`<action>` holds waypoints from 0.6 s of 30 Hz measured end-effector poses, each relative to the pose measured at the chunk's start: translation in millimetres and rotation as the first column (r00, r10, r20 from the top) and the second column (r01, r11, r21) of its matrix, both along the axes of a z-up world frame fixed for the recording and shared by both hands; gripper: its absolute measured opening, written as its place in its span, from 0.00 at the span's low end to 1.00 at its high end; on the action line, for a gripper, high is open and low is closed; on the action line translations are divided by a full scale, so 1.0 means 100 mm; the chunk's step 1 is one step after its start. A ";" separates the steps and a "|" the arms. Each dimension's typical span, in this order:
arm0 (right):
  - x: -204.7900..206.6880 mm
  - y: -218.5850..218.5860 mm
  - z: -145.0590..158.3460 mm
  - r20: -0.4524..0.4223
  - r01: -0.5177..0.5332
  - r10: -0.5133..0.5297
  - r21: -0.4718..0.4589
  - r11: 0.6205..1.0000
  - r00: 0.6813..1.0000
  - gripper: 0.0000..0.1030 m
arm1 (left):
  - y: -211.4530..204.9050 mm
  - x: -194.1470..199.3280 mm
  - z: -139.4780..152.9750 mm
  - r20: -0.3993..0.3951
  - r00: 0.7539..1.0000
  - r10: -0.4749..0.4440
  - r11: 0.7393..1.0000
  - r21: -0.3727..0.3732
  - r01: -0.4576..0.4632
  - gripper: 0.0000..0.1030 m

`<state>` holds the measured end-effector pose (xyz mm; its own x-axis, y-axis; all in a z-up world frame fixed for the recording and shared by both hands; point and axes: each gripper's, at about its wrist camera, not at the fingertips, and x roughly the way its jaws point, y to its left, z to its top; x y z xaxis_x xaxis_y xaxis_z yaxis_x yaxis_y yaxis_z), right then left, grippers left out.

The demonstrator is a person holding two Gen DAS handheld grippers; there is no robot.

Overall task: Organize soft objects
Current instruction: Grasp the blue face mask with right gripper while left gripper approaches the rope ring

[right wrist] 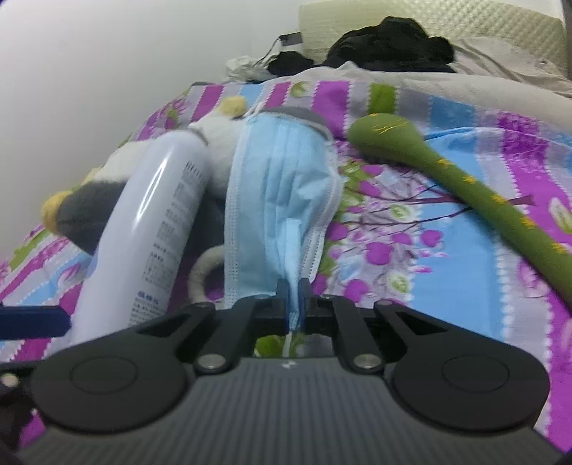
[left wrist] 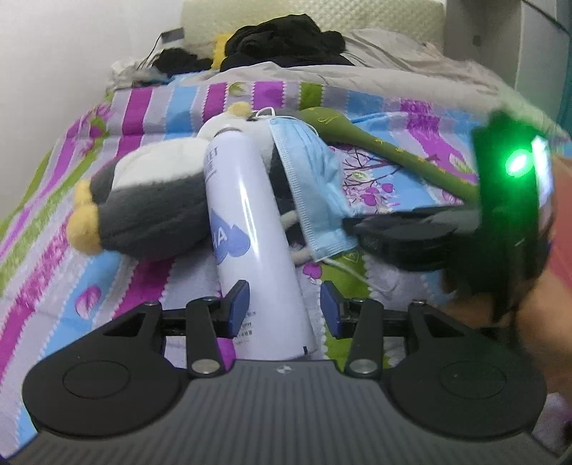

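A white spray can [left wrist: 250,229] lies on the striped bedspread [left wrist: 411,200], leaning against a grey and white plush penguin [left wrist: 150,200]. My left gripper [left wrist: 284,311] is open, its blue pads on either side of the can's near end. A blue face mask [left wrist: 314,186] drapes over the plush. My right gripper [right wrist: 294,298] is shut on the mask [right wrist: 279,200] at its near edge; it also shows at the right of the left wrist view [left wrist: 357,223]. A green plush snake [right wrist: 464,186] lies to the right.
A pile of black clothes [left wrist: 282,39] and a beige blanket [left wrist: 411,64] lie at the bed's far end by a cream headboard [left wrist: 321,14]. A white wall [left wrist: 53,71] runs along the left. The can also appears in the right wrist view [right wrist: 150,229].
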<state>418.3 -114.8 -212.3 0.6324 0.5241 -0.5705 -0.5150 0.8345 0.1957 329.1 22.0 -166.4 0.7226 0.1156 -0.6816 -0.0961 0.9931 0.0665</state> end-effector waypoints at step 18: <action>0.10 -0.81 0.21 -0.091 0.243 -0.236 0.085 0.966 0.968 0.07 | -0.66 0.48 -0.11 -0.025 0.982 -0.188 0.941 0.280 0.188 0.48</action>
<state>427.8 -196.3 -191.0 0.7007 0.4170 -0.5789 -0.2819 0.9072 0.3123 376.6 -43.6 -177.7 0.7507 0.1635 -0.6400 0.0901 0.9345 0.3444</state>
